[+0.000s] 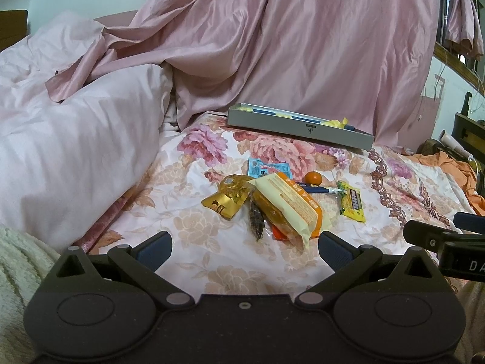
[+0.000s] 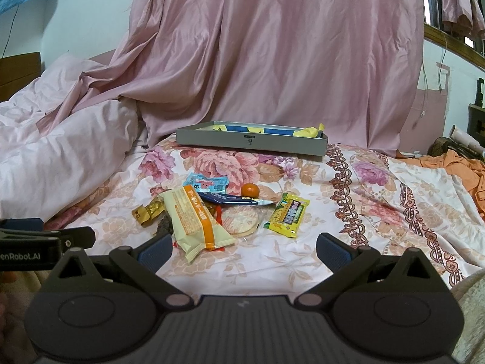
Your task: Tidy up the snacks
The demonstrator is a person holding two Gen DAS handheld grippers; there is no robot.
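A heap of snacks lies on the floral bedsheet (image 1: 230,261). It holds a long cream-and-orange packet (image 1: 291,206) (image 2: 197,221), a gold wrapper (image 1: 225,198) (image 2: 148,210), a light blue pouch (image 1: 266,166) (image 2: 207,182), a small orange fruit (image 1: 312,178) (image 2: 250,190), a dark blue stick (image 2: 233,200), a round rice cracker (image 2: 241,220) and a yellow packet (image 1: 351,201) (image 2: 288,214). A shallow grey box (image 1: 298,126) (image 2: 251,141) with blue and yellow contents sits behind them. My left gripper (image 1: 244,250) and right gripper (image 2: 244,250) both hover open, just short of the heap.
A pink curtain (image 2: 272,60) hangs behind the box. A bunched white duvet (image 1: 66,139) fills the left. Orange cloth (image 2: 473,176) and clutter lie at the right edge. The right gripper's side (image 1: 448,242) shows at the left wrist view's right edge.
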